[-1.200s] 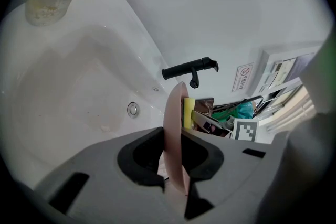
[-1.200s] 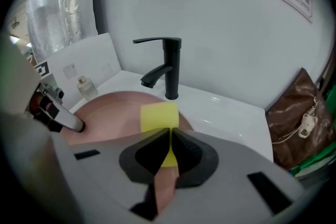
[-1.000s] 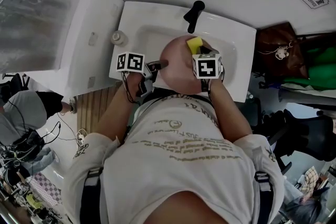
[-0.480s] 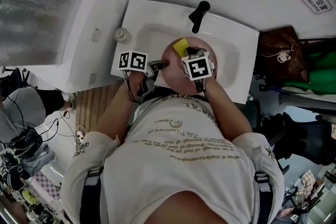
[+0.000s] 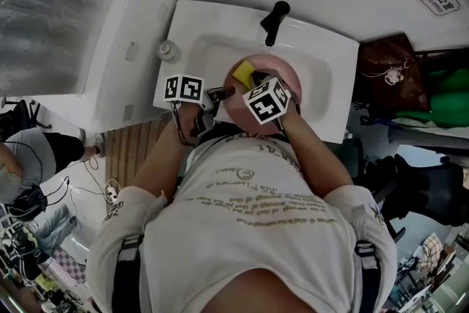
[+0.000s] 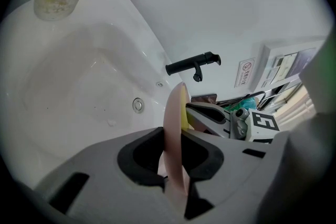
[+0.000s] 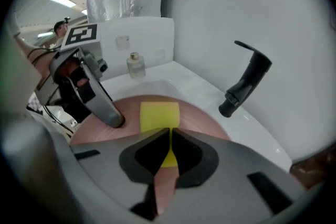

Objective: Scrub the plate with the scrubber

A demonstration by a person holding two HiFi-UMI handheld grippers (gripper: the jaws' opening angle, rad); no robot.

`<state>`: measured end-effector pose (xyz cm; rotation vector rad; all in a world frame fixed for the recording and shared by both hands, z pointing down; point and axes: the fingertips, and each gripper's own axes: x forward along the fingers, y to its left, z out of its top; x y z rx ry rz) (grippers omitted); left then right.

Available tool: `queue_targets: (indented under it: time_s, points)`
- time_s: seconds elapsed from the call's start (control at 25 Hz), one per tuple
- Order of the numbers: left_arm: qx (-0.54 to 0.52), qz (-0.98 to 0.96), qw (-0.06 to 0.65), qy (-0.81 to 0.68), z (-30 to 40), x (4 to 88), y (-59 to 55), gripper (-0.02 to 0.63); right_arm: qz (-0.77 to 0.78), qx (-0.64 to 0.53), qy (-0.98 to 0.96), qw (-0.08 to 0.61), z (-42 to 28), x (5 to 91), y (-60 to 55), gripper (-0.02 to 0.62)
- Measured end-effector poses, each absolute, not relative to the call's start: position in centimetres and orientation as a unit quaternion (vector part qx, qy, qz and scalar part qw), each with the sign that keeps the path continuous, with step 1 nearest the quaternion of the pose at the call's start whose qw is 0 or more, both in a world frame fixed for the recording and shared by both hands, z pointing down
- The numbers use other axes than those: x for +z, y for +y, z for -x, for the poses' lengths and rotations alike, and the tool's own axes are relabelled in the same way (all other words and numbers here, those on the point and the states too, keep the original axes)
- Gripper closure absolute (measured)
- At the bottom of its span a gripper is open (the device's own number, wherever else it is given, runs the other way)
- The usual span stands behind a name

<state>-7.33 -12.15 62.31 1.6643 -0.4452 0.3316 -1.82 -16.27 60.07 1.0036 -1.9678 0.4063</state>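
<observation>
A pink plate (image 5: 282, 83) is held over the white sink basin (image 5: 209, 55). My left gripper (image 5: 220, 93) is shut on the plate's left rim; in the left gripper view the plate (image 6: 175, 128) stands edge-on between the jaws. The yellow scrubber (image 5: 242, 72) lies flat on the plate's upper left face. My right gripper (image 5: 253, 84) is shut on it. In the right gripper view the scrubber (image 7: 159, 115) sticks out past the jaws onto the plate (image 7: 131, 113), close to the left gripper's fingers (image 7: 107, 110).
A black faucet (image 5: 273, 20) stands at the back of the sink. A small clear bottle (image 5: 167, 50) sits on the sink's left corner, beside a white toilet tank (image 5: 110, 40). Bags (image 5: 396, 77) lie at the right. Another person (image 5: 22, 157) crouches at the far left.
My right gripper has slid the scrubber leftward across the plate, from its upper middle to its upper left. The left gripper and the plate have stayed put.
</observation>
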Motion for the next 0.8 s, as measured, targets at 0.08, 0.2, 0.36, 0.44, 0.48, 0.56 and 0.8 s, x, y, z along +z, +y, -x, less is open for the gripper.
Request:
queue_targets:
  time_s: [0.08,0.2,0.36,0.44,0.48,0.56,0.8]
  points:
    - [0.146,-0.730,0.639,-0.195,7.5,62.3,-12.0,0.537,-0.411,0.139,-0.779,0.453,0.7,60.3,-16.7,0.558]
    - [0.146,-0.731,0.637,-0.195,7.7,62.3,-12.0,0.537,-0.422,0.119,-0.762,0.476,-1.3,60.7,-17.3,0.558]
    - [0.143,-0.732,0.636,-0.197,7.9,62.2,-12.1,0.535,-0.431,0.126,-0.751,0.485,-3.3,61.1,-17.5,0.558]
    - [0.143,-0.732,0.636,-0.198,7.9,62.3,-12.1,0.534,-0.433,0.137,-0.746,0.486,-4.1,61.4,-17.5,0.558]
    - [0.143,-0.732,0.636,-0.199,8.0,62.3,-12.2,0.534,-0.435,0.139,-0.743,0.489,-4.5,61.6,-17.4,0.558]
    - [0.142,-0.732,0.636,-0.202,8.1,62.4,-12.3,0.534,-0.437,0.136,-0.736,0.499,-5.3,61.9,-17.3,0.558]
    - [0.145,-0.730,0.634,-0.210,8.4,62.5,-12.8,0.531,-0.433,0.140,-0.722,0.521,-6.5,62.9,-16.4,0.558]
